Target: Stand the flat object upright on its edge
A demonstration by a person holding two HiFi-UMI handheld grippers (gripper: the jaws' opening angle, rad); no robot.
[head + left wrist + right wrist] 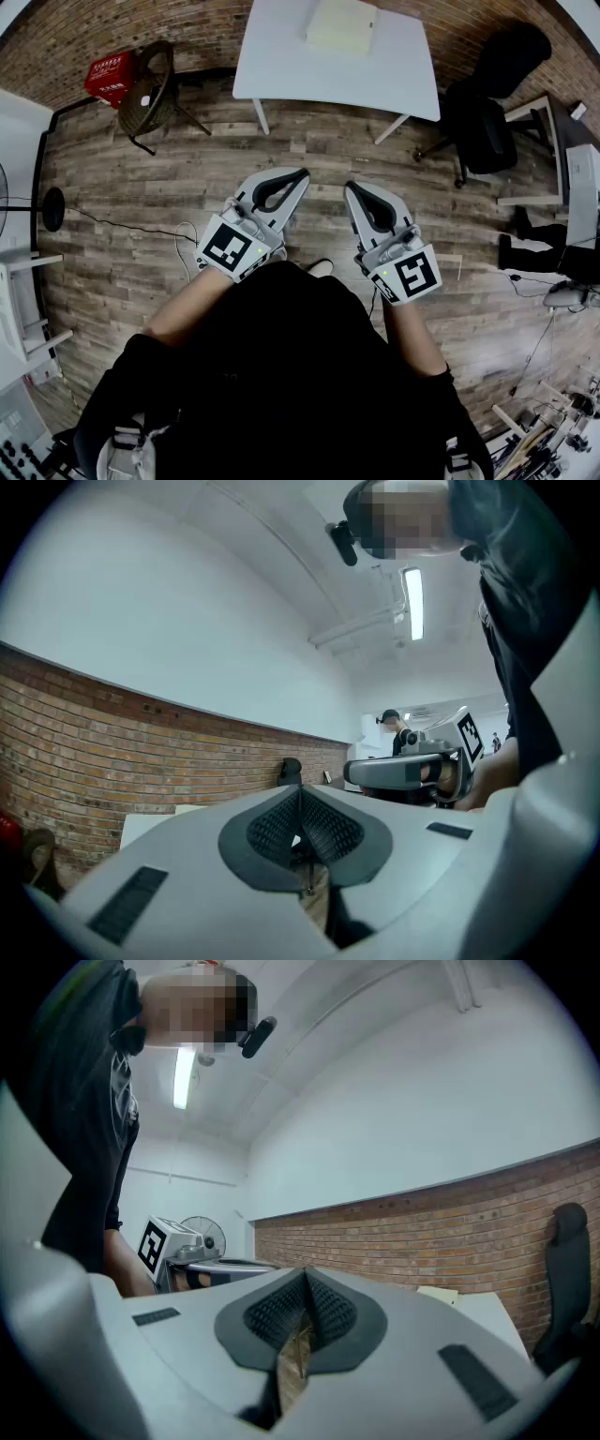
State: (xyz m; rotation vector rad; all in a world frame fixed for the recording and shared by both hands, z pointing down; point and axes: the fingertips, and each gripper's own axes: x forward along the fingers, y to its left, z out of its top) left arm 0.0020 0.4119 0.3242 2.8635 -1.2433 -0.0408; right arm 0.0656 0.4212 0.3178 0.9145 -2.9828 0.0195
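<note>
Wood-plank floor, white table point(281, 66) under pale flat object point(340, 25); left tool point(298, 174), right tool point(352, 187) both closed, empty.

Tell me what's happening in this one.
A person stands on a wood floor, holding the left gripper and right gripper level in front of the body, both shut and empty. The pale flat object lies untouched on the white table ahead. The task has not started.
</note>
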